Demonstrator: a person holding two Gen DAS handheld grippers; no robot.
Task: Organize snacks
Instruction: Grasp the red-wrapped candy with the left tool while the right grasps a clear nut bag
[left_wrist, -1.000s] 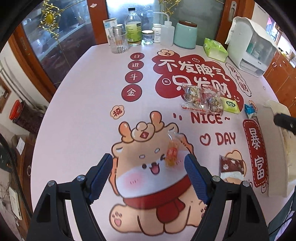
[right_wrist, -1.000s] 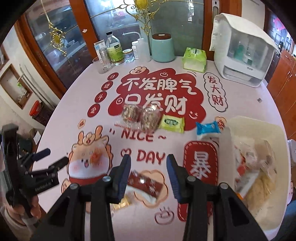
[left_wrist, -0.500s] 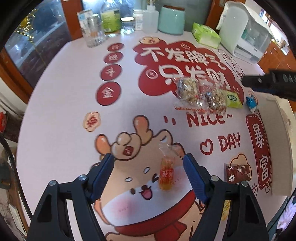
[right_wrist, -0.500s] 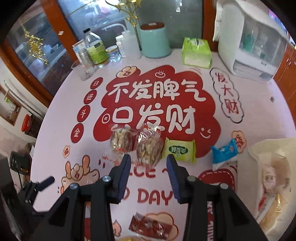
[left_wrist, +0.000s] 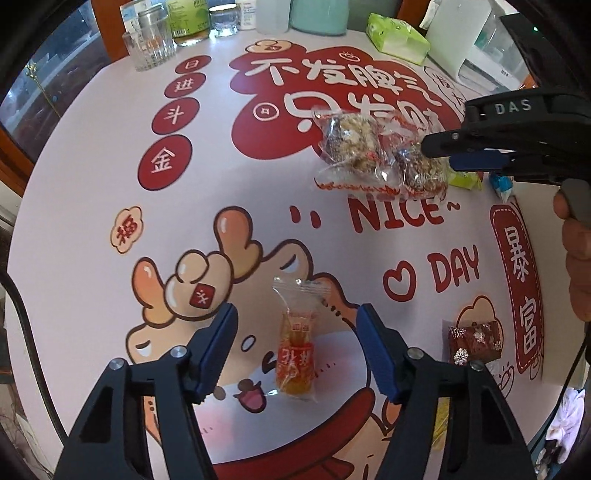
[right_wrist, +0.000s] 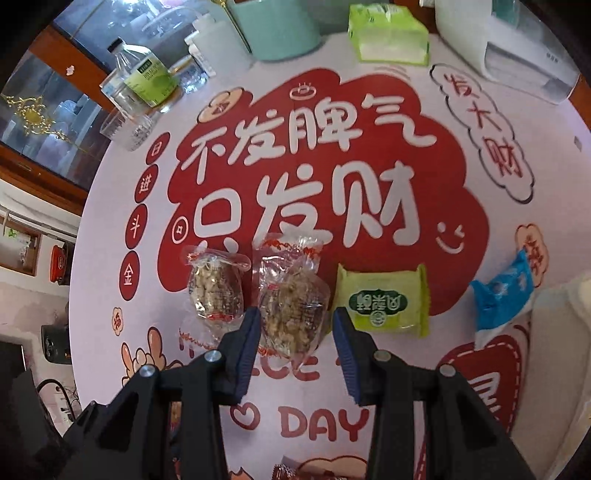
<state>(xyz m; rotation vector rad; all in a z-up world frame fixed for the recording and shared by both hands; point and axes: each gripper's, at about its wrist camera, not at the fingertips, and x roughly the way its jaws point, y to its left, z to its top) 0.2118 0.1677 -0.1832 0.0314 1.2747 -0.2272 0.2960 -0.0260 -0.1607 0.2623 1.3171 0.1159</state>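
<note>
An orange snack in a clear wrapper (left_wrist: 297, 350) lies on the printed tablecloth (left_wrist: 92, 221). My left gripper (left_wrist: 297, 349) straddles it from above; its jaws are closing, both pads still apart from the wrapper. Two clear packets of nut brittle lie side by side. My right gripper (right_wrist: 293, 341) stands open over the right packet (right_wrist: 293, 306), whose lower end sits between the blue pads without visible pressing. The left packet (right_wrist: 216, 288) lies beside it. In the left wrist view the right gripper (left_wrist: 465, 153) hangs over those packets (left_wrist: 369, 147).
A green packet (right_wrist: 384, 301), a blue packet (right_wrist: 502, 291) and a dark red packet (left_wrist: 474, 341) lie on the cloth. A cream bin (right_wrist: 561, 354) stands at the right edge. Bottles, a glass (left_wrist: 149, 50), a teal canister, a tissue pack (right_wrist: 388, 35) and a white appliance line the far side.
Both grippers have come down closer to the table. The left one narrowed around the orange snack. The right one travelled from the dark red packet up to the nut brittle packets.
</note>
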